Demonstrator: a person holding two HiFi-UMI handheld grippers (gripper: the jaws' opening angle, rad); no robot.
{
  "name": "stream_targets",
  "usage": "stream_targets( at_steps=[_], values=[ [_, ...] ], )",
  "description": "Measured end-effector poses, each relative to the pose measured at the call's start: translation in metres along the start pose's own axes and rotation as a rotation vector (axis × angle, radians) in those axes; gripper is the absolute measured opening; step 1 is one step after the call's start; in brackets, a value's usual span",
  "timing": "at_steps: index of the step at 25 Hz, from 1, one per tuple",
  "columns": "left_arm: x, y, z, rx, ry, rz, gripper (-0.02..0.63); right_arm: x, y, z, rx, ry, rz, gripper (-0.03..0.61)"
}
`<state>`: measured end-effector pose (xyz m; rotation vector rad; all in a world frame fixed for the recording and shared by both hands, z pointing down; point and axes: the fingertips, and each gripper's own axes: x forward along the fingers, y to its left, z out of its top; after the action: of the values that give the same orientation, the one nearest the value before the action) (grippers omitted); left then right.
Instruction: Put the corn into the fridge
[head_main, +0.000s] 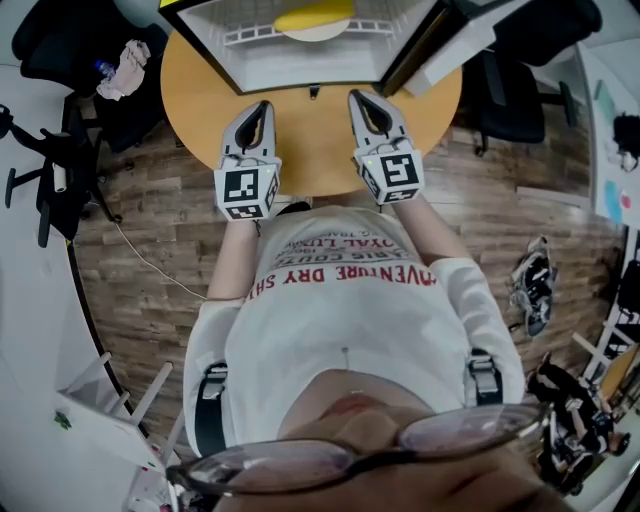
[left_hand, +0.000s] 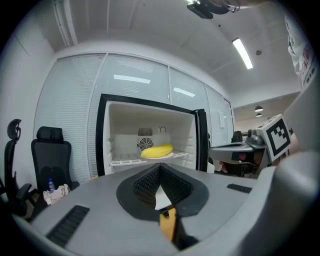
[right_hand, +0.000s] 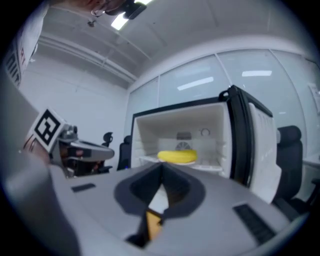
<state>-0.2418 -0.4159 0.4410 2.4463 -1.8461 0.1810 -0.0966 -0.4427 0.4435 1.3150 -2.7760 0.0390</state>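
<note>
Corn (head_main: 313, 15): lying on white plate (head_main: 316, 34), on shelf inside fridge (head_main: 300, 72), long axis running across the opening. Fridge door (right_hand: 250, 145) standing open. Left gripper (head_main: 262, 106) & right gripper (head_main: 361, 98): hovering outside fridge front, jaws pressed together, empty. Corn sitting straight ahead between them, neither gripper clearly nearer.

The table (head_main: 200, 95) is smooth, satin, wood-look brown. The floor (head_main: 150, 270) is matt wood plank. The fridge (left_hand: 125, 125) has white plastic walls and a glossy black frame. The corn (left_hand: 156, 150) looks smooth. The left hand-held gripper (head_main: 263, 106) and right hand-held gripper (head_main: 358, 98) are matt grey plastic with black ribbed pads (left_hand: 142, 182). The shirt (head_main: 340, 320) is cloth.
</note>
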Motion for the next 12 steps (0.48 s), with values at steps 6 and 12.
stream_targets(
  at_steps=[6, 12],
  values=[
    [-0.0042, -0.0005, 0.0053, 0.009, -0.016, 0.008, 0.026, -0.0001, 0.0014, -0.0058, 0.018, 0.041, 0.017, 0.028],
    [-0.0055, -0.0046, 0.0081, 0.009, -0.022, -0.002, 0.026, 0.0006, 0.0081, -0.0027, 0.031, 0.052, 0.033, 0.028]
  ],
)
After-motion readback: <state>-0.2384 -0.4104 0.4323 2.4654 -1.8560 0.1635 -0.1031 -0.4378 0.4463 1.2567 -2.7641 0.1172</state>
